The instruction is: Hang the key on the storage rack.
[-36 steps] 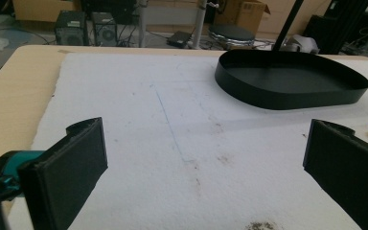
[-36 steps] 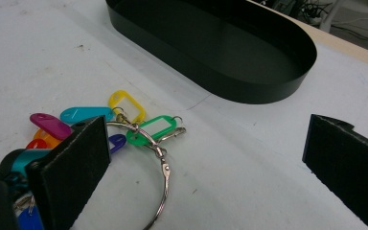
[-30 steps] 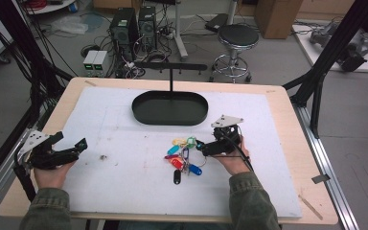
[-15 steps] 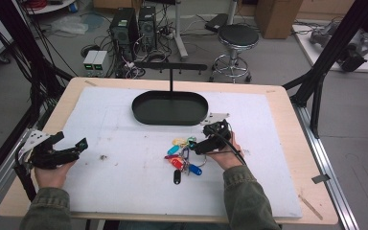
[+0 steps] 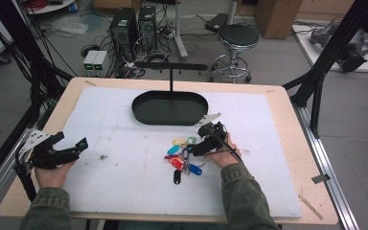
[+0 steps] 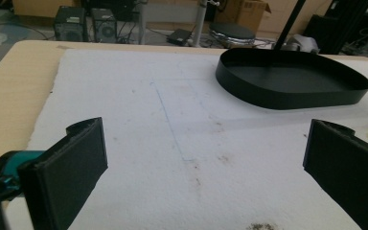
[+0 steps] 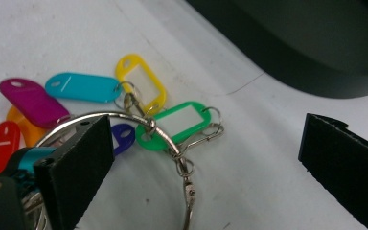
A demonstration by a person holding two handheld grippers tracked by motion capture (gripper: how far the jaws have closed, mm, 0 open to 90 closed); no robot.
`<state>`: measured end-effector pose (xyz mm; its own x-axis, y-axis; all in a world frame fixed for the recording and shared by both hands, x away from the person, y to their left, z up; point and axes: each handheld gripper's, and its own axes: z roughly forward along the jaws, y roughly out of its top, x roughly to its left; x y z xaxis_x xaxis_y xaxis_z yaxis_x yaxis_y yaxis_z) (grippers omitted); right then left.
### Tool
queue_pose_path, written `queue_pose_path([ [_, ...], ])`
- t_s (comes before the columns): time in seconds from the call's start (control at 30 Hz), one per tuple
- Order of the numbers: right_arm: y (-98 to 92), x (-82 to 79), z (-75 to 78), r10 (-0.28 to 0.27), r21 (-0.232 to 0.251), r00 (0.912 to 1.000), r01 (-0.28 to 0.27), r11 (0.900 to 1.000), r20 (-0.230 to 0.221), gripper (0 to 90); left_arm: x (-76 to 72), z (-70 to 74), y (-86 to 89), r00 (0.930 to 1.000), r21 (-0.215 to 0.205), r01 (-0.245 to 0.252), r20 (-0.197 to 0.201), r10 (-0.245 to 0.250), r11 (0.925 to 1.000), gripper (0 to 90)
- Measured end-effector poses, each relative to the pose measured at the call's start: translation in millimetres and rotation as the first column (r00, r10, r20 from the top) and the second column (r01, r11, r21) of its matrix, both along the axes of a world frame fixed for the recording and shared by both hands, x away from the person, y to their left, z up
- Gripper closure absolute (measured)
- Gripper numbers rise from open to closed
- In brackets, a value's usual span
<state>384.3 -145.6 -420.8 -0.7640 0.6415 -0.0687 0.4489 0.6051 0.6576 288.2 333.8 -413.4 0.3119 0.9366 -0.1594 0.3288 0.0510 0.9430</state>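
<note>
My right gripper [image 5: 199, 145] hovers low over the keys [image 5: 182, 155], a bunch of coloured tags on a metal ring [image 7: 124, 120] lying on the white mat a little right of the worktop's middle, just in front of the black tray [image 5: 170, 108]. Its jaws stand wide apart and hold nothing: in the right gripper view one black jaw sits over the ring beside the green tag [image 7: 179, 122], while the other is off to the side above bare mat, so the ring is not yet between them. My left gripper [image 5: 72, 148] rests near the left edge of the worktop [image 5: 287, 96], well apart from the keys, its jaws also wide open and empty, pointing across the mat toward the tray. The tray looks empty in the left gripper view. As I judge it, the work is at its start: I am lined up for the grasp but nothing is gripped or lifted. What is left is to close on the ring or a tag, raise the bunch and, most likely, carry it to the tray behind.
</note>
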Motion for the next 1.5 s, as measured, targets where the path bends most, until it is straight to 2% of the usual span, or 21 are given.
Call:
queue_pose_path([
  [0.07,2.2,0.2,-2.2,0.010,-0.016,0.9999,-0.010,1.000,-0.006,6.5,0.2,-0.1,0.1,1.0000,-0.003,-0.003,-0.001,0.003,1.0000,1.7],
  [0.13,3.6,0.2,-3.5,0.020,-0.030,0.9997,-0.020,0.999,-0.012,12.4,0.2,-0.1,0.3,1.0000,-0.005,-0.003,-0.002,0.003,1.0000,1.7],
  [0.17,3.0,1.0,-3.8,0.043,-0.020,0.9984,-0.044,0.999,-0.035,19.8,0.2,-0.1,0.3,1.0000,-0.006,-0.004,-0.002,0.004,1.0000,1.7],
  [0.2,3.0,1.0,-3.8,0.043,-0.020,0.9984,-0.044,0.999,-0.035,19.8,0.2,-0.1,0.3,1.0000,-0.006,-0.003,-0.002,0.003,1.0000,1.7],
  [0.3,2.5,1.3,-3.1,0.046,0.002,0.9974,-0.046,0.999,-0.055,27.7,0.1,0.1,0.0,1.0000,-0.007,0.000,-0.001,0.000,1.0000,1.7],
  [0.4,3.1,2.0,-4.8,0.059,-0.027,0.9970,-0.061,0.998,-0.050,33.3,-0.3,0.4,-0.7,1.0000,-0.014,0.007,0.006,-0.007,0.9999,1.7],
  [0.47,3.9,2.2,-6.9,0.045,-0.063,0.9969,-0.049,0.997,-0.065,37.0,-0.2,0.4,-0.8,1.0000,-0.017,0.007,0.004,-0.007,0.9998,1.7],
  [0.57,2.0,4.3,-7.5,0.067,-0.030,0.9907,-0.071,0.997,-0.118,51.2,0.1,0.2,-0.8,1.0000,-0.017,0.006,0.002,-0.006,0.9998,1.7],
  [0.67,3.7,1.5,-5.5,0.081,-0.027,0.9887,-0.085,0.996,-0.126,71.9,0.1,0.2,-0.9,1.0000,-0.017,0.007,0.003,-0.007,0.9998,1.7],
  [0.73,4.0,0.5,-4.9,0.080,-0.020,0.9864,-0.084,0.996,-0.144,79.8,0.0,0.2,-0.8,1.0000,-0.016,0.007,0.003,-0.006,0.9999,1.7],
  [0.9,4.2,-3.6,-2.2,0.065,-0.014,0.9862,-0.068,0.998,-0.152,81.8,0.1,0.0,0.4,1.0000,-0.013,0.004,0.002,-0.004,0.9999,1.7],
  [1.1,-1.6,-10.0,11.8,0.066,0.051,0.9890,-0.060,0.997,-0.132,82.0,-0.1,0.0,-0.1,1.0000,-0.013,0.005,0.001,-0.005,0.9999,1.7],
  [1.23,-5.6,-15.2,21.9,0.077,0.079,0.9925,-0.070,0.994,-0.095,82.0,-1.0,0.5,0.6,1.0000,-0.010,0.001,0.003,-0.001,0.9999,1.7],
  [1.33,-9.8,-20.0,33.3,0.064,0.102,0.9963,-0.058,0.993,-0.058,82.0,-0.9,0.0,0.6,1.0000,-0.010,-0.001,0.001,0.001,0.9999,1.7],
  [1.43,-11.8,-21.4,38.5,0.057,0.109,0.9974,-0.052,0.993,-0.043,82.0,-0.9,0.0,0.0,1.0000,-0.007,0.000,0.001,0.000,1.0000,1.7],
  [1.5,-15.2,-22.7,47.8,0.058,0.145,0.9979,-0.053,0.988,-0.030,82.0,-0.9,-0.1,0.0,1.0000,-0.003,0.003,-0.003,-0.003,1.0000,1.7],
])
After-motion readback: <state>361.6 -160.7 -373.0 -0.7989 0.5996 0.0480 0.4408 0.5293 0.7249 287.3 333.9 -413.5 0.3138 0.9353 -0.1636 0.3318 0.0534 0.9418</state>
